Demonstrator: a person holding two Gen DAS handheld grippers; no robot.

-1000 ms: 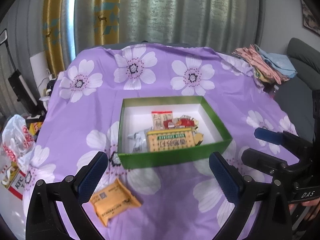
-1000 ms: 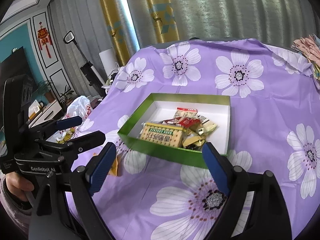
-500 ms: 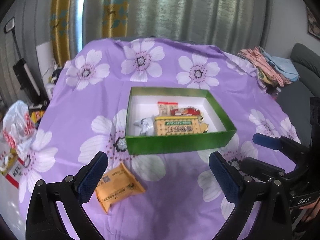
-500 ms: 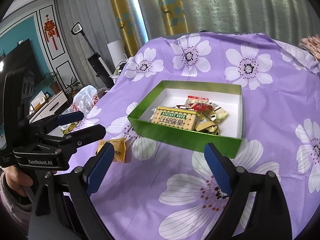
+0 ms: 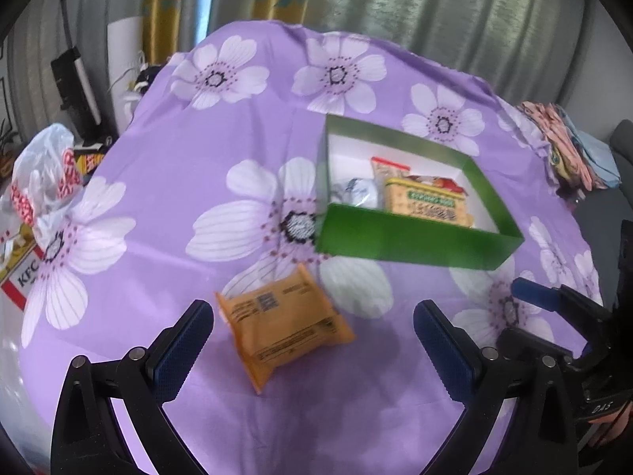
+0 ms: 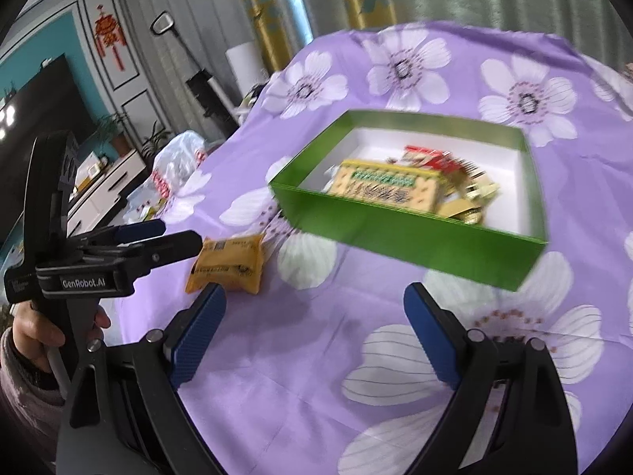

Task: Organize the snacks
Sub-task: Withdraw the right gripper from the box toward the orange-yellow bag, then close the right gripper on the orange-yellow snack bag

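Note:
An orange snack packet (image 5: 283, 322) lies flat on the purple flowered cloth, just in front of my left gripper (image 5: 312, 330), which is open and hangs above it with nothing between its pads. The same orange snack packet (image 6: 227, 263) shows beside the left gripper's fingertips (image 6: 186, 239) in the right wrist view. A green box (image 5: 415, 239) with a white inside holds several snacks, among them a yellow cracker pack (image 5: 429, 200). My right gripper (image 6: 314, 330) is open and empty over bare cloth, short of the green box (image 6: 411, 237).
A white plastic bag (image 5: 43, 174) and a red-and-white carton (image 5: 19, 275) sit off the table's left edge. Folded clothes (image 5: 569, 150) lie at the far right. A hand (image 6: 35, 322) holds the left gripper's handle. Curtains hang behind the table.
Both grippers have dropped lower and come nearer the cloth. The left one swung left and rolled, so the orange packet now sits between and just beyond its fingers. Both stayed open.

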